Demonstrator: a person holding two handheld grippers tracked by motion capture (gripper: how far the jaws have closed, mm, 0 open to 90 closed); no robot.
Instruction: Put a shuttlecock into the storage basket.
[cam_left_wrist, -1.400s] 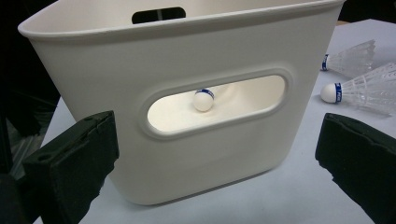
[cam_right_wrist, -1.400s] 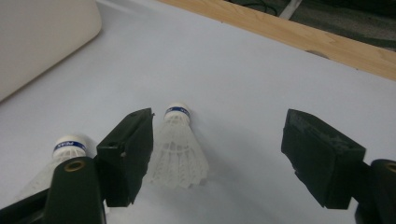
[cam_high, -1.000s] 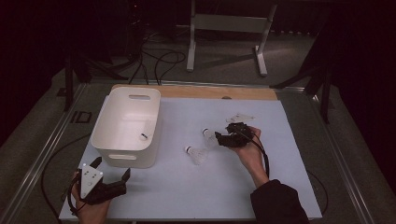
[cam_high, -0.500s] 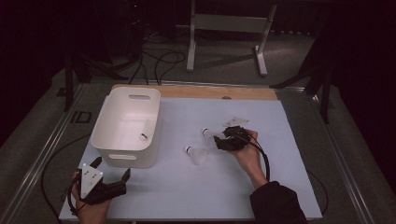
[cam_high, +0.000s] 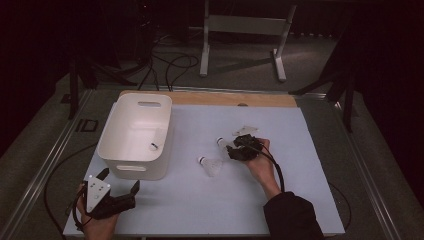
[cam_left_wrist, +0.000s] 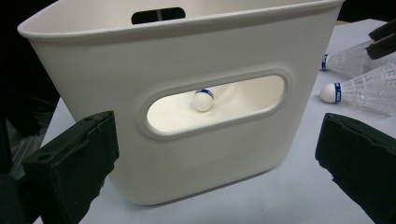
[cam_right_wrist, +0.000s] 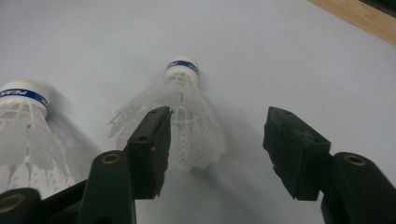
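Dark floor with loose cables and a metal stand is seen behind the desk (cam_high: 310, 130), whose top is covered by a pale sheet. In the high view, a white plastic bin (cam_high: 136, 134) is set at the left of the desk, and one shuttlecock (cam_high: 154, 146) is already lying inside it. Two more are left outside on the sheet: a near shuttlecock (cam_high: 210, 165) lying free, and a far shuttlecock (cam_high: 223, 144) at which the right gripper (cam_high: 234, 151) is pointed. The left gripper (cam_high: 120, 189) is held low at the front edge, just beside the bin.

In the left gripper view, its jaws are spread wide with nothing between them, and the bin's handle slot (cam_left_wrist: 215, 103) is faced; the cork of the binned shuttlecock is seen through it.

In the right gripper view, the jaws have just been closing around the far shuttlecock's skirt (cam_right_wrist: 189, 123); the skirt is overlapped by one jaw, while a clear gap is kept at the other, so no pinch is made yet. The work is judged about a third done: one piece is stowed, one is being taken, one is untouched.
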